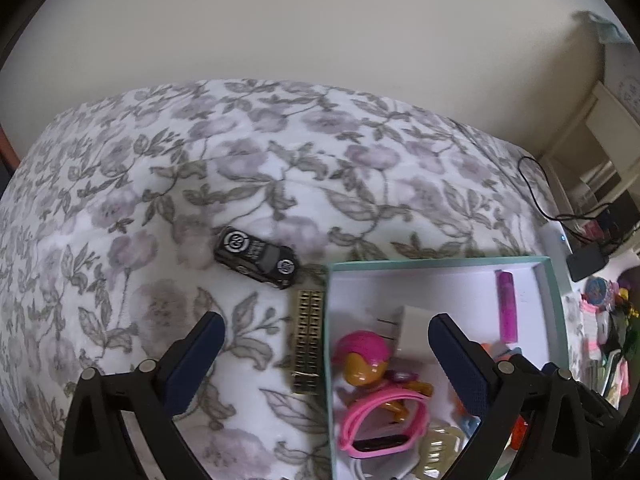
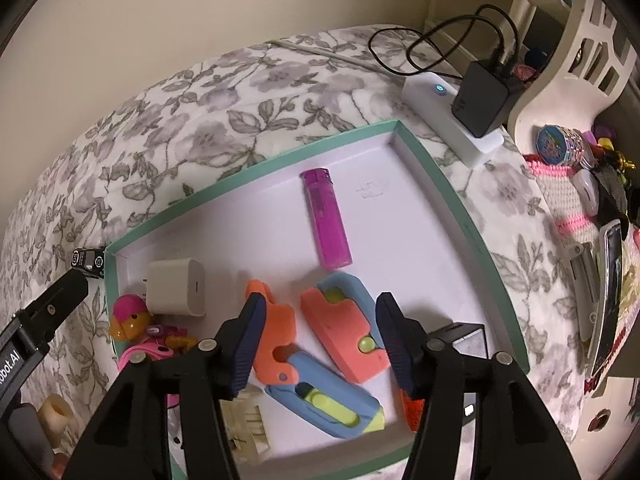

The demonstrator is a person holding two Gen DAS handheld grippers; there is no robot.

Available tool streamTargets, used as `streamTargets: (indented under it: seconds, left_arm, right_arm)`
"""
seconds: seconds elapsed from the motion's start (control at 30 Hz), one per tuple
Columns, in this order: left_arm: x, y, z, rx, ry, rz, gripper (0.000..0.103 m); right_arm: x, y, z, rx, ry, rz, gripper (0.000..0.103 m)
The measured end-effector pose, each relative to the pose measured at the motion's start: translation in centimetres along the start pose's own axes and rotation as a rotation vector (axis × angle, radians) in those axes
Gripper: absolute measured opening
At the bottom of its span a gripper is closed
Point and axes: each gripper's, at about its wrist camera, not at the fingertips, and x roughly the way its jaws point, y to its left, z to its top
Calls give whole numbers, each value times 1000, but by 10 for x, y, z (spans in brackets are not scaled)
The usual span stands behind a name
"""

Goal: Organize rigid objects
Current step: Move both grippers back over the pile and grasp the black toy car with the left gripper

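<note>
bed: soft floral bedspread point(image 1: 120, 184) against a plain wall, so stuff can tip or slide on it
left gripper point(image 1: 326, 354): released, empty, over the box's left edge
right gripper point(image 2: 320, 320): released too, above the orange-and-blue toys point(image 2: 340, 332)
box point(image 1: 558, 312): teal rim, already crowded near its front edge
comb point(image 1: 307, 340): gold, touching the box's left wall outside
toy car point(image 1: 256, 257): black, shiny, on the bedspread beyond the box's far-left corner; probably slippery, a pinch could skid it

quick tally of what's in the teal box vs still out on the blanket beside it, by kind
In the teal box:
lighter: 1
charger plug: 1
orange-and-blue toys: 2
pink-capped figure: 1
pink watch: 1
On the blanket:
toy car: 1
gold comb-like piece: 1
Total: 8
</note>
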Motion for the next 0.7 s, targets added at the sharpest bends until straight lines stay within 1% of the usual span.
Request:
streamTargets:
  seconds: [0.07,0.1,0.33,0.37,0.4,0.43,0.7]
  left_arm:
    - [3,7,1,-12,5,9,103]
    - [4,12,1,-21,9,13,103]
    - [9,43,5,-98,12,7,103]
    - [9,48,6,-108,7,9,103]
    - [8,52,7,-117,2,13,103]
    - [6,57,7,-125,-4,16,103]
    - [-7,95,12,-202,-61,20,103]
  right_arm:
    - [0,3,1,-4,-16,-4,77]
    - [-1,5,1,-11,-29,-7,79]
    - [-6,17,2,-44,-76,5,81]
    - [-6,19,3,-46,-81,6,84]
    - [-7,21,3,-50,-87,5,91]
    - [-8,24,3,-54,-93,6,94]
    - [-15,57,-2,-116,-108,54,94]
